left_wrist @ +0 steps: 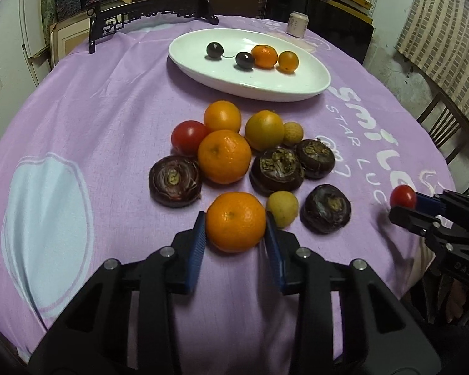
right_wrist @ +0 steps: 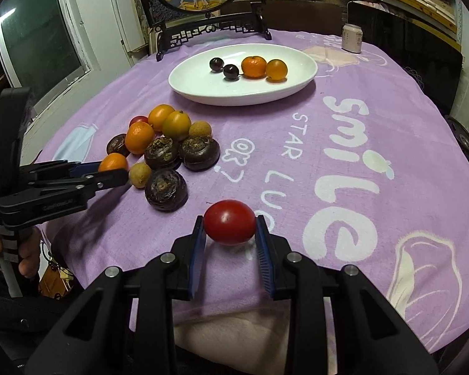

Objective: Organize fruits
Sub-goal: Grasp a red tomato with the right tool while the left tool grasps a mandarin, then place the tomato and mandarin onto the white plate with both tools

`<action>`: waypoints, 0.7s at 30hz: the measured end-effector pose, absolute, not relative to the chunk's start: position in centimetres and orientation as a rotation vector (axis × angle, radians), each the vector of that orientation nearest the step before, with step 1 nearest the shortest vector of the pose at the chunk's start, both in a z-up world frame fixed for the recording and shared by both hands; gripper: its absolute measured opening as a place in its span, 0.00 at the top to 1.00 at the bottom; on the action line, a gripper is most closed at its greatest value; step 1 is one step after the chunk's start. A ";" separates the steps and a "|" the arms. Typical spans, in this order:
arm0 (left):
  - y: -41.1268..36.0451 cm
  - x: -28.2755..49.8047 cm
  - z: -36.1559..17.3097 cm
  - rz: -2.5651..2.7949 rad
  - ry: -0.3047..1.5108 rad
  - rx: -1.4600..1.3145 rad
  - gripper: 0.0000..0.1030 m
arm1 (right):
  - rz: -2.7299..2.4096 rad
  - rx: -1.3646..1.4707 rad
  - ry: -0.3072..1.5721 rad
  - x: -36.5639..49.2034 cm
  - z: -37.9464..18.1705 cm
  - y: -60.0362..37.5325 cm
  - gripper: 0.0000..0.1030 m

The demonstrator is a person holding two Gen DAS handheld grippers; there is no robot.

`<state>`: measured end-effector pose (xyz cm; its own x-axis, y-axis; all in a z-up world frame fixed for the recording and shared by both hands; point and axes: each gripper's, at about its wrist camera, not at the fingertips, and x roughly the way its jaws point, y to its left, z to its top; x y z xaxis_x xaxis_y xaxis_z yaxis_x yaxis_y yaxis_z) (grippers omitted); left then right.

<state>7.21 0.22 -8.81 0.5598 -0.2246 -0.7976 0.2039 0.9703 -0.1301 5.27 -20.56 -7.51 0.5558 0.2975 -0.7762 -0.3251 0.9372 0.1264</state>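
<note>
My left gripper (left_wrist: 236, 234) is shut on an orange mandarin (left_wrist: 236, 222) at the near edge of the fruit pile; it also shows in the right wrist view (right_wrist: 112, 162). My right gripper (right_wrist: 229, 234) is shut on a red tomato (right_wrist: 229, 222), right of the pile; the tomato also shows in the left wrist view (left_wrist: 403, 196). The pile holds oranges (left_wrist: 224, 156), another tomato (left_wrist: 189, 137), dark water chestnuts (left_wrist: 175, 180) and small yellow fruits (left_wrist: 283, 208). A white oval plate (left_wrist: 297, 78) farther back holds two dark cherries, a mandarin and a small orange.
A purple cloth (right_wrist: 390, 109) with white lettering covers the round table. A small can (left_wrist: 297, 24) stands behind the plate. A black ornamental stand (right_wrist: 212, 28) with a round picture is at the far edge. A chair (left_wrist: 447, 125) is at the right.
</note>
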 end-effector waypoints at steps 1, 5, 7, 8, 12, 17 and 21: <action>0.4 7.0 -8.6 -0.256 0.941 -0.031 0.65 | 0.369 -0.032 0.911 5.3 -7.5 -20.5 0.69; 0.6 6.5 -7.7 -0.274 0.923 -0.043 0.65 | 0.371 -0.034 0.915 5.4 -7.6 -20.4 0.69; 0.6 6.3 -7.2 -0.285 0.910 -0.042 0.65 | 0.369 -0.034 0.919 5.5 -7.7 -20.3 0.69; 0.5 6.2 -7.0 -0.297 0.908 -0.044 0.65 | 0.368 -0.032 0.920 5.5 -7.7 -20.3 0.69; 0.2 6.8 -6.4 -0.327 0.903 -0.051 0.65 | 0.373 -0.043 0.920 6.1 -7.3 -19.8 0.69; 0.0 9.8 -4.0 -0.314 0.842 -0.025 0.65 | 0.366 -0.070 0.860 8.0 -5.0 -18.9 0.69; -0.3 14.6 -2.5 -0.291 0.831 -0.029 0.65 | 0.357 -0.075 0.832 11.9 -3.5 -17.9 0.69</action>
